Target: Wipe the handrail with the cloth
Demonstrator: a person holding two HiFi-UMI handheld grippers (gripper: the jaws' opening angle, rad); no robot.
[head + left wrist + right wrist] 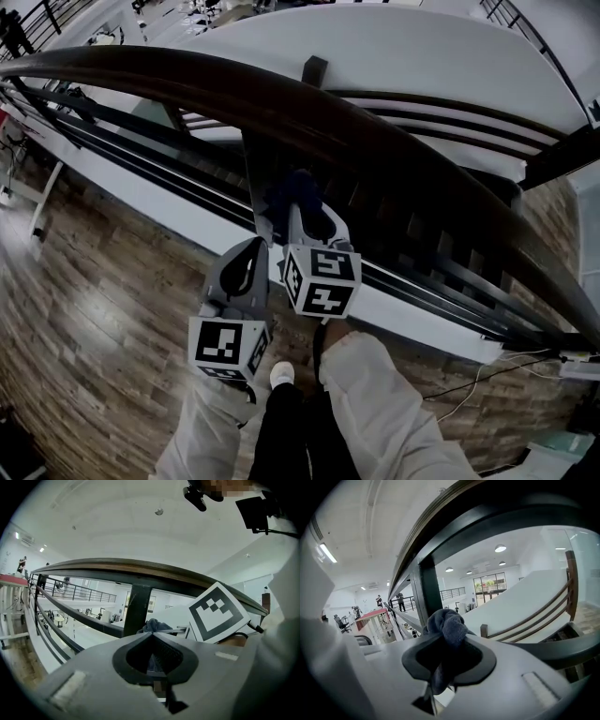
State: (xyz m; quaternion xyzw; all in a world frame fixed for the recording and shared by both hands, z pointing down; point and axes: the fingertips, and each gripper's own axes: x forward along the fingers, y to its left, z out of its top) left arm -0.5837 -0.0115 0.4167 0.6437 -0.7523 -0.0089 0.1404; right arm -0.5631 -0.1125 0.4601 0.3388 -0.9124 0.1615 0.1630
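Blue-grey cloth (447, 623): bunched in your right gripper's fingers, with a wad sticking out past the tips. It sits under the handrail and I see no contact with it.
Right gripper (446, 641): fingers clamped on the cloth, pointing up at the underside of the handrail.
Left gripper (152, 633): fingers closed tip to tip, nothing between them. It sits below the handrail, beside the right gripper and further from the rail.
Handrail (281, 103): dark wood, a long curve running above both grippers.
Post (429, 592): black upright under the handrail, just beyond the cloth.
Why held so: the wad out front probably works as a soft pad, so fabric meets the handrail and not plastic. You likely keep the left gripper shut and low under the handrail because one tool is enough for wiping.
Step (judgement): approach. The cloth is gripped, the wipe contact not yet made.
Next (judgement): bring the wad up against the handrail and slide it along the curve.
Risk (judgement): the post under the handrail could snag the cloth, and a loose grip lets the wad pull out.
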